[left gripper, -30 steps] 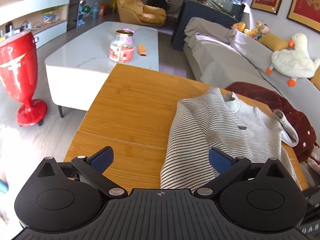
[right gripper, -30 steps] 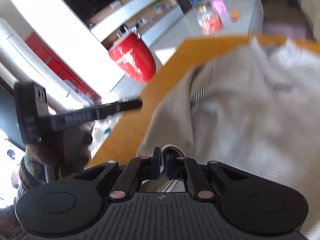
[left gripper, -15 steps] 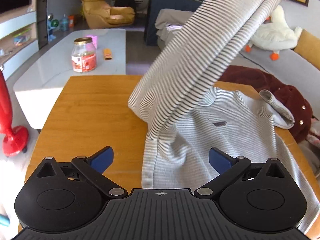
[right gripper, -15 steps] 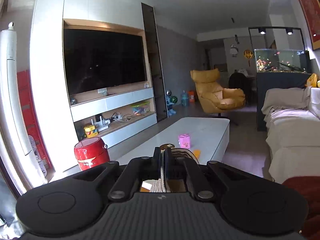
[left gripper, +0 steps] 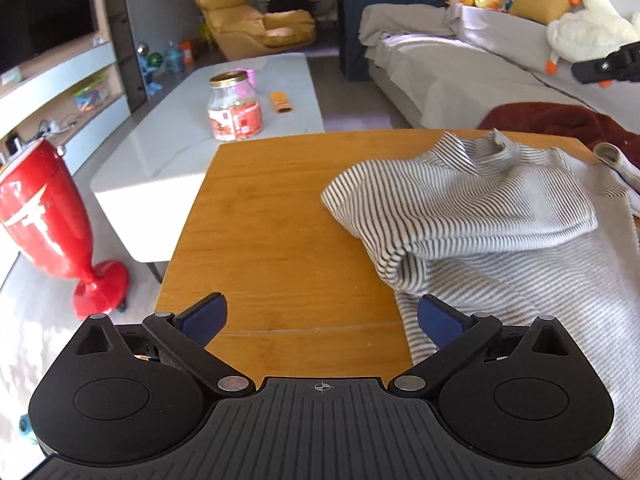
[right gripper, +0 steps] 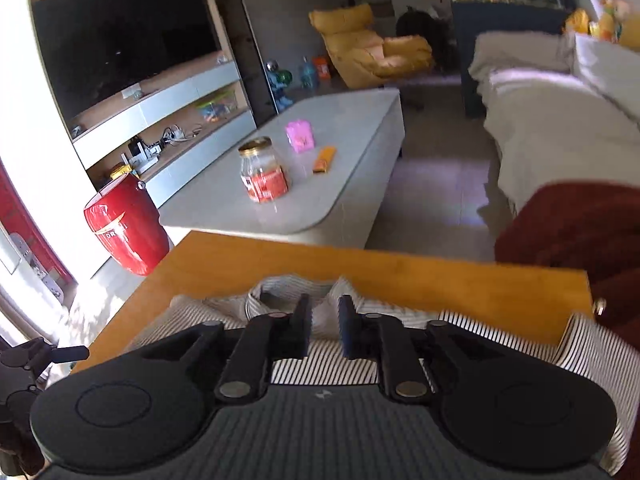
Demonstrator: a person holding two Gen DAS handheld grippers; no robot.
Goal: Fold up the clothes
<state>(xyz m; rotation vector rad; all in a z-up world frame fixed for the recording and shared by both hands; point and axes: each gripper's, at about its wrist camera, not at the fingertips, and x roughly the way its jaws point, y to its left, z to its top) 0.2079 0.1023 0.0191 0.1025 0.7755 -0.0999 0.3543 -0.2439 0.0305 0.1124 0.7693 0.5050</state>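
The striped shirt (left gripper: 500, 216) lies on the right half of the wooden surface (left gripper: 272, 232). Its collar (left gripper: 502, 142) points toward the far edge of the surface, and its hem runs back toward the near edge, so the long axis goes from near to far. 1 sleeve (left gripper: 432, 208) is folded across the chest, lying roughly crosswise from the left side toward the right, with a rolled bulge at its near left end. The other cuff (left gripper: 612, 158) sticks out at the right, touching a dark red garment (left gripper: 560, 120) that hangs over the far right corner of the surface.

The left gripper (left gripper: 320, 316) hovers over the bare wood at the near edge, its 2 blue-padded fingers (left gripper: 204, 316) spread wide and holding nothing; the right-hand finger sits just over the shirt's left edge. The right gripper (right gripper: 324, 326) hangs above the collar (right gripper: 280, 294) area of the shirt (right gripper: 328, 364), its fingers a little apart with a narrow gap and no cloth between them.

Beyond the surface stands a white coffee table (left gripper: 168, 152) carrying a jar (left gripper: 234, 106) and an orange packet (left gripper: 280, 102). A red stool-like stand (left gripper: 44, 216) sits on the floor at the left. A grey sofa (left gripper: 460, 76) with a plush duck (left gripper: 592, 32) runs along the right, and a yellow armchair (left gripper: 252, 20) stands at the back.
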